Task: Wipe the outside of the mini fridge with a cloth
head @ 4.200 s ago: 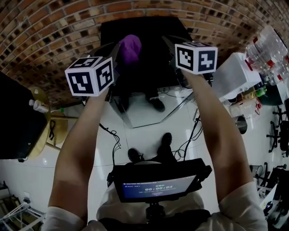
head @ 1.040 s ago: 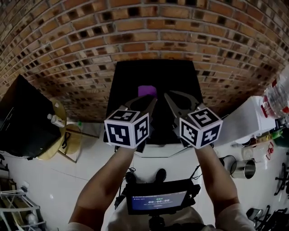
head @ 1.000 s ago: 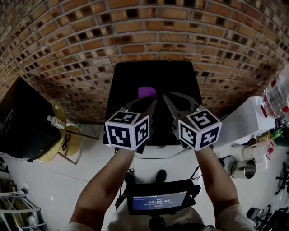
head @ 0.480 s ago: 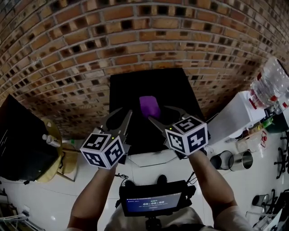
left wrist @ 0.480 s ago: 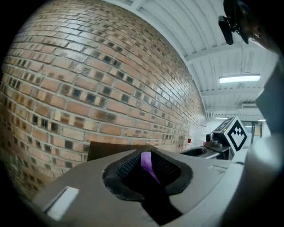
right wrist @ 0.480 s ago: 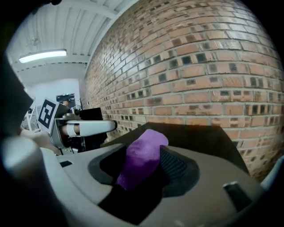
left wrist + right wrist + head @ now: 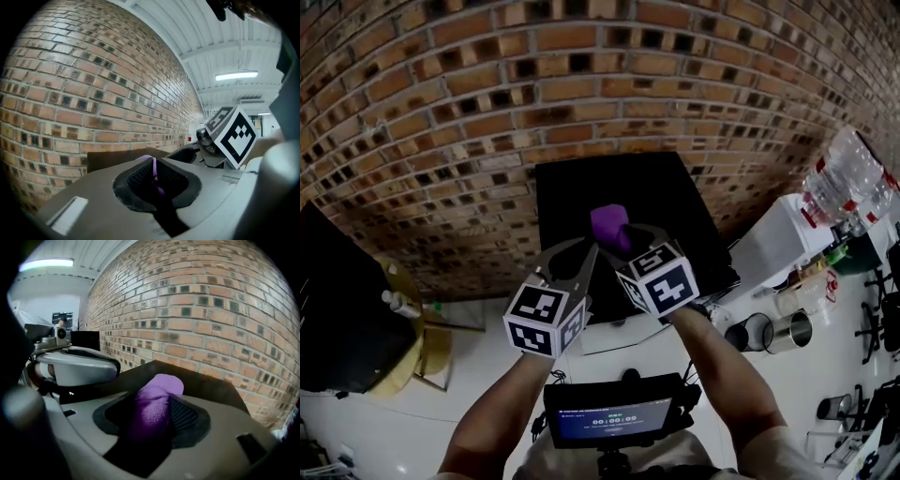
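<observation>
Cloth (image 7: 157, 401): purple, fuzzy, rolled

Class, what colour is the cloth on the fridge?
The cloth is purple, clearest in the right gripper view.

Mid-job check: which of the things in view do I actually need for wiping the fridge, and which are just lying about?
For the job:
mini fridge
purple cloth

Lying about:
water bottles
white cabinet
metal cans
round table
small bottle on that table
</observation>
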`<state>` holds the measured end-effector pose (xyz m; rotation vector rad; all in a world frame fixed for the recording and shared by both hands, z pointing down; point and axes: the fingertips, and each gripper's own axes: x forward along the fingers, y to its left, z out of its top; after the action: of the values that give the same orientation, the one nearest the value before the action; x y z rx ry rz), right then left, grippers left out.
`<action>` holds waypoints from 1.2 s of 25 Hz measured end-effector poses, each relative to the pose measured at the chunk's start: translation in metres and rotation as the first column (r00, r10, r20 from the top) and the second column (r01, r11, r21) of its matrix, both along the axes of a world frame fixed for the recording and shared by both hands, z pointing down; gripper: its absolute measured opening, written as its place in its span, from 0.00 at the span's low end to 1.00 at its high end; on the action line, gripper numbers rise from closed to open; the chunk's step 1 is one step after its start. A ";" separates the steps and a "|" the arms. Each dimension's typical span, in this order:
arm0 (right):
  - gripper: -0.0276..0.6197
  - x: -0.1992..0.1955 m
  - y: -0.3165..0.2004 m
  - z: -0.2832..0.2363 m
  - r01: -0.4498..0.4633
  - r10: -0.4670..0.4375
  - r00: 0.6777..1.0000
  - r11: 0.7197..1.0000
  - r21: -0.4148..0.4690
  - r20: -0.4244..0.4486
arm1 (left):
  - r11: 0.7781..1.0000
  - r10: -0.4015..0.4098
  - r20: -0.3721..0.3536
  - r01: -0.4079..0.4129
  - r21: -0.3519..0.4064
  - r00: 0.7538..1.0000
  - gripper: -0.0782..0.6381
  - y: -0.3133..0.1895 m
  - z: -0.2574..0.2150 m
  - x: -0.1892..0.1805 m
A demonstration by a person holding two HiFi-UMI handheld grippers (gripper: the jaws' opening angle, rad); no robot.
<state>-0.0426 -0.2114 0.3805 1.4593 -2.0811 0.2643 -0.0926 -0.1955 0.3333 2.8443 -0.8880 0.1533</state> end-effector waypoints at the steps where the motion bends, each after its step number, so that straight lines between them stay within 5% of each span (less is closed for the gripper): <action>1: 0.45 -0.003 -0.001 -0.001 0.009 -0.009 1.000 1.000 0.007 -0.016 | 1.000 0.002 0.019 -0.003 0.003 1.000 0.15 0.000 0.002 0.001; 8: 0.53 0.010 0.017 -0.016 -0.023 0.023 0.992 1.000 -0.006 0.127 | 0.999 -0.031 0.043 0.031 0.006 0.999 0.15 -0.011 0.006 -0.001; 16: 0.52 -0.006 0.008 0.008 0.030 -0.028 0.999 0.997 -0.069 0.022 | 0.993 -0.115 -0.009 0.115 -0.018 0.993 0.15 -0.027 0.002 -0.018; 19: 0.47 -0.008 0.004 0.008 0.052 -0.052 0.999 0.997 -0.060 -0.004 | 0.994 -0.111 0.043 0.111 0.002 0.993 0.15 -0.025 0.005 -0.012; 22: 0.31 -0.009 0.002 0.008 0.075 -0.076 0.997 0.996 -0.054 -0.020 | 0.994 -0.108 0.045 0.109 0.000 0.993 0.15 -0.026 0.006 -0.012; 30: 0.23 0.022 -0.010 -0.041 0.083 -0.083 0.996 0.997 -0.003 0.022 | 0.986 -0.145 -0.088 0.136 -0.095 0.986 0.15 -0.022 0.000 -0.029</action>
<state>-0.0206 -0.2214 0.3391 1.3695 -2.1512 0.2525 -0.1211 -0.2176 0.3334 2.6716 -1.0304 0.0390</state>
